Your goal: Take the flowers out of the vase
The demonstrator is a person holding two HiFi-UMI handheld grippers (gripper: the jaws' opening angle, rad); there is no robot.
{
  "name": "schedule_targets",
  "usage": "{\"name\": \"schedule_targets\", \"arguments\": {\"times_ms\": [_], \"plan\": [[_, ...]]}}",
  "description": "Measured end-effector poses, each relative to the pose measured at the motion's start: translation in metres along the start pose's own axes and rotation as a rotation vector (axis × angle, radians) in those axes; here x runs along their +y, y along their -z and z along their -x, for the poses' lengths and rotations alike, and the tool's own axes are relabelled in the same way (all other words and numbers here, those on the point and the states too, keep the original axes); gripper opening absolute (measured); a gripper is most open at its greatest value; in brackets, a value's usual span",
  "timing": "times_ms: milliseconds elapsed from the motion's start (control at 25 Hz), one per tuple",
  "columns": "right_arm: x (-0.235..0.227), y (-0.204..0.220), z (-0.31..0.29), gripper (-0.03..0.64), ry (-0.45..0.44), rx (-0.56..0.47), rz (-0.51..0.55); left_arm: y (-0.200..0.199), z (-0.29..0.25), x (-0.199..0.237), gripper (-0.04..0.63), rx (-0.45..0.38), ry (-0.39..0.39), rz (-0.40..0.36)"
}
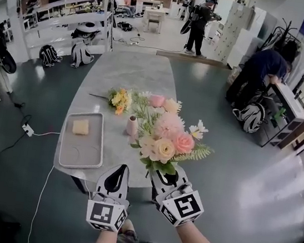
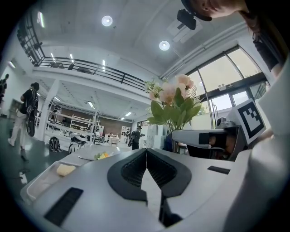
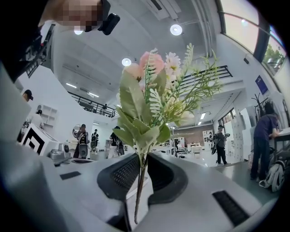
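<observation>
My right gripper (image 1: 165, 177) is shut on the green stems of a bouquet of pink and cream flowers (image 1: 166, 138), which it holds upright over the table's near edge. In the right gripper view the stems (image 3: 141, 174) run down between the two pads. The small pink vase (image 1: 132, 125) stands on the marble table (image 1: 125, 69) behind and left of the bouquet, apart from it. My left gripper (image 1: 114, 179) hovers beside the right one, shut and empty; its pads meet at the tips (image 2: 147, 152). From the left gripper view the bouquet (image 2: 174, 97) rises above my right gripper (image 2: 204, 138).
A bunch of yellow flowers (image 1: 120, 99) lies on the table beyond the vase. A grey tray (image 1: 80, 156) holding a yellow sponge (image 1: 80, 126) sits at the table's left. People stand and work around the room, and bags lie on the floor.
</observation>
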State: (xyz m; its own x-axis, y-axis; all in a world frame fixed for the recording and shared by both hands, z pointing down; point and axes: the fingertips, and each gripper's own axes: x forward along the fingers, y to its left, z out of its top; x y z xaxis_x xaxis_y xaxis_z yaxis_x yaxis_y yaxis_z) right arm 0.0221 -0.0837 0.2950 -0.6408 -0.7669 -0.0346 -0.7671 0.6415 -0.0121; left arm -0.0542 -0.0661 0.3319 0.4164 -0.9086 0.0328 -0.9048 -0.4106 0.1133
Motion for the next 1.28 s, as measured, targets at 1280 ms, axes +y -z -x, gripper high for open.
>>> {"name": "schedule_targets", "arguments": {"times_ms": [1280], "plan": [[0.038, 0.021, 0.122, 0.066, -0.040, -0.004, -0.020, 0.040, 0.083, -0.094, 0.014, 0.013, -0.020, -0.010]]}}
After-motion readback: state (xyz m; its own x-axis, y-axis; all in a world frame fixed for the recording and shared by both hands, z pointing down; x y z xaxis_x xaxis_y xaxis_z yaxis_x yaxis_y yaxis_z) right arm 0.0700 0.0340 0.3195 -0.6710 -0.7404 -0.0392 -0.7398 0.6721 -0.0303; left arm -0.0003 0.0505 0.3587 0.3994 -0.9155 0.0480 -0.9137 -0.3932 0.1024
